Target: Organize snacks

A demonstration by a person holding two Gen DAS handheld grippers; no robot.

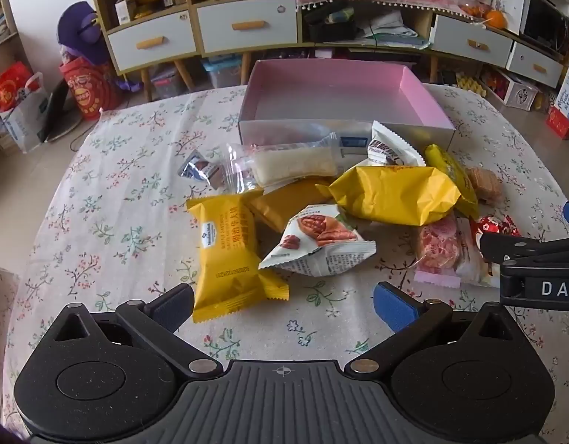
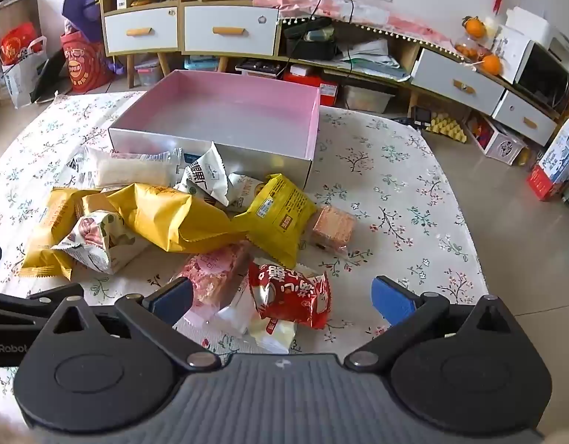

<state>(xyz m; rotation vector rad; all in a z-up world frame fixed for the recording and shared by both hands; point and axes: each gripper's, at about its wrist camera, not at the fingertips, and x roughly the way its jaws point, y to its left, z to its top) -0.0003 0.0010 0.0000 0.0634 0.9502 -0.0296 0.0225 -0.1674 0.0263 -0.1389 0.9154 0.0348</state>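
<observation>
- My left gripper is spread wide and holds nothing; it hangs over the near edge of the table, with the near end of the small yellow packet just inside my left-hand finger
- That small yellow packet lies with its long axis running from the near edge towards the far edge, crimped ends fore and aft
- The pecan packet lies just beside it, tilted, long axis slanting across the table, one corner pointing at the small yellow packet
- The big yellow bag lies beyond, long axis running side to side, partly on the other snacks
- My right gripper is also spread wide and grips nothing; the red packet lies between its fingers, on top of a white wrapper, long axis roughly side to side
- The pink packet touches the red one, just by my right gripper's left-hand finger
- The clear-wrapped white bar lies lengthwise along the front wall of the pink box
- The box sits open towards the table's far edge; the whole pile lies in front of it, outside it
</observation>
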